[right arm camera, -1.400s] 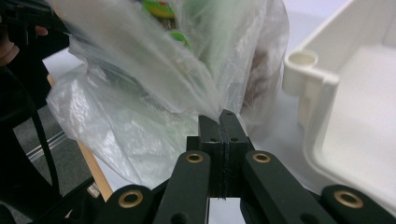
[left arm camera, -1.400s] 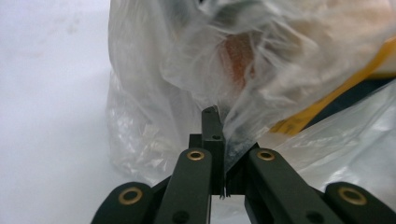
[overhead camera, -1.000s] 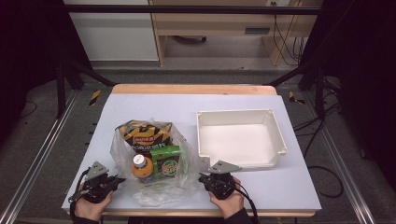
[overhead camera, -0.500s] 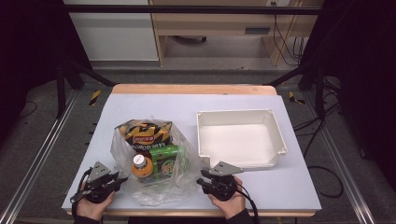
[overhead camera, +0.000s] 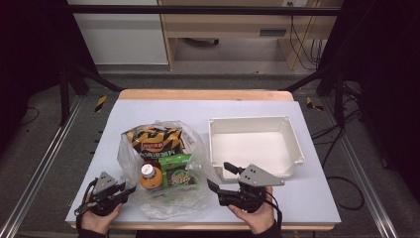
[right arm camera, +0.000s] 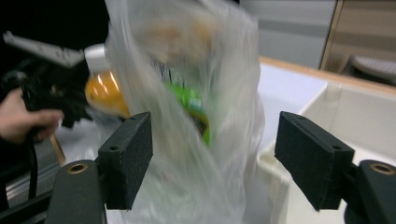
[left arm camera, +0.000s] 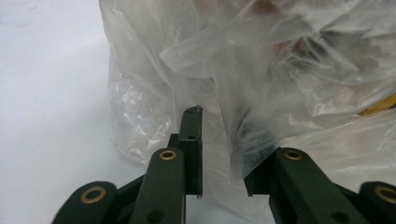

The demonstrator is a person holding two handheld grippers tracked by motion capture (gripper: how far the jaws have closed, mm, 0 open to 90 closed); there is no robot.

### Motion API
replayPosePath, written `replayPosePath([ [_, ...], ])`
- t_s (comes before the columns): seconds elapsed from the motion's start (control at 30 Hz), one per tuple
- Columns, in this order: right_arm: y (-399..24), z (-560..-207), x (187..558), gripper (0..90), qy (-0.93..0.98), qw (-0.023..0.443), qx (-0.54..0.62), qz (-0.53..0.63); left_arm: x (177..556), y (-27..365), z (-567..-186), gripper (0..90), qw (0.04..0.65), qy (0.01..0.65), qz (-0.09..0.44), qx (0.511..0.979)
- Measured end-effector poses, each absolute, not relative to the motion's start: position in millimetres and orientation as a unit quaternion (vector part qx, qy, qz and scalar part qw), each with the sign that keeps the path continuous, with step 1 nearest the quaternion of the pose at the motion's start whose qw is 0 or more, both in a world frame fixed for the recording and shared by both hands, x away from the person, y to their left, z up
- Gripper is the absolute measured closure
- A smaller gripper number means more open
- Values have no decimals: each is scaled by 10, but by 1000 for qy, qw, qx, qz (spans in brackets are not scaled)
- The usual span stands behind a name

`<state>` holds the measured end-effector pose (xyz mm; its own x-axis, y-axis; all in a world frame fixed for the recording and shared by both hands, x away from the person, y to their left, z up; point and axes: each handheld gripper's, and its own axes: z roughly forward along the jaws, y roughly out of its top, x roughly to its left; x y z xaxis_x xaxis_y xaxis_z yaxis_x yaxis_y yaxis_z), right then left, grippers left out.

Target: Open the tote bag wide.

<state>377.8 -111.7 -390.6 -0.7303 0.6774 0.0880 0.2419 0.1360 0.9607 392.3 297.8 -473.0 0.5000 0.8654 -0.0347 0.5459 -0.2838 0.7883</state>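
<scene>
The table (overhead camera: 163,106), covered in pale lilac, ran from the person's near edge to a wooden far edge. On its right half sat an empty white bin (overhead camera: 292,144). Left of it, touching or nearly so, lay the clear plastic bag (overhead camera: 195,134) — crumpled, its mouth toward the near side. Inside lay a yellow-and-black chip bag (overhead camera: 153,141) at the far end, a green packet (overhead camera: 177,171) nearer, and an orange bottle (overhead camera: 147,176) with a white cap just left of the packet.

The right gripper (overhead camera: 218,177) hovered at the bag's near right corner, just in front of the bin. Its jaws had just been opening and stood wide apart; in the right gripper view (right arm camera: 212,158) the plastic hung loose between them, pressed by neither pad — released.

The left gripper (overhead camera: 130,190) sat at the bag's near left corner. Its jaws had just been parting slightly; in the left gripper view (left arm camera: 223,158) a fold of plastic lay in the narrow gap, yet whether the pads pinched it I could not tell.
</scene>
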Motion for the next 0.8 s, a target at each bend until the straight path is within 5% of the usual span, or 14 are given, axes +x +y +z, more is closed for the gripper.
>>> replayPosePath([
  [0.43,-811,-3213,4234,300,690,213,313,617,3924,2987,-4728,700,389,454,210,774],
  [0.8,-653,-3657,4492,345,749,200,341,532,3907,3009,-4704,641,397,451,217,769],
])
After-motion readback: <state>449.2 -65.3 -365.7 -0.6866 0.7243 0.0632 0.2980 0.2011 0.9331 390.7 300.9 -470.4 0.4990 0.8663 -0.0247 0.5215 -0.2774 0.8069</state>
